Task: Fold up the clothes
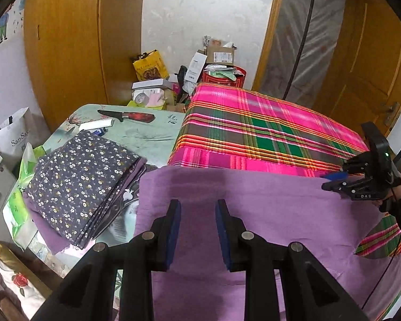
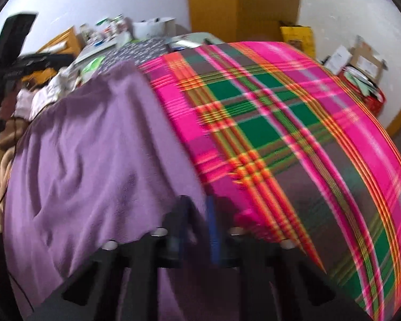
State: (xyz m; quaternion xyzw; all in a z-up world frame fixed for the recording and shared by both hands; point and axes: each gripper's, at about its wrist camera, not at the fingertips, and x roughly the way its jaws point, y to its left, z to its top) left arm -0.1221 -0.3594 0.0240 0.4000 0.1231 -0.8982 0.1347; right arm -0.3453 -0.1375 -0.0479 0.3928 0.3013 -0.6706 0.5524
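Left gripper (image 1: 197, 230): fingers apart, nothing between, hovering over purple cloth (image 1: 254, 208).
Right gripper (image 1: 331, 179): fingers pinched on the cloth's far corner; "DAS" on its body.
Purple cloth: spread over plaid sheet (image 1: 267, 128), far edge straight; bare plaid beyond.
Floral stack (image 1: 80, 182): folded, left of cloth.
Knife (image 1: 128, 116): on table behind.
Bag (image 1: 16, 133): "SanSa…" partly legible.

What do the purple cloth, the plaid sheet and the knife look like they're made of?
Purple cloth: probably a soft knit or fleece, matte, slightly fuzzy, falling in loose wrinkles. Plaid sheet: looks like woven cotton or a blend, with crisp pink, green and orange stripes and a faint sheen. Knife: dark blade, likely metal, and a glossy reddish handle, wood or plastic; too small to tell.
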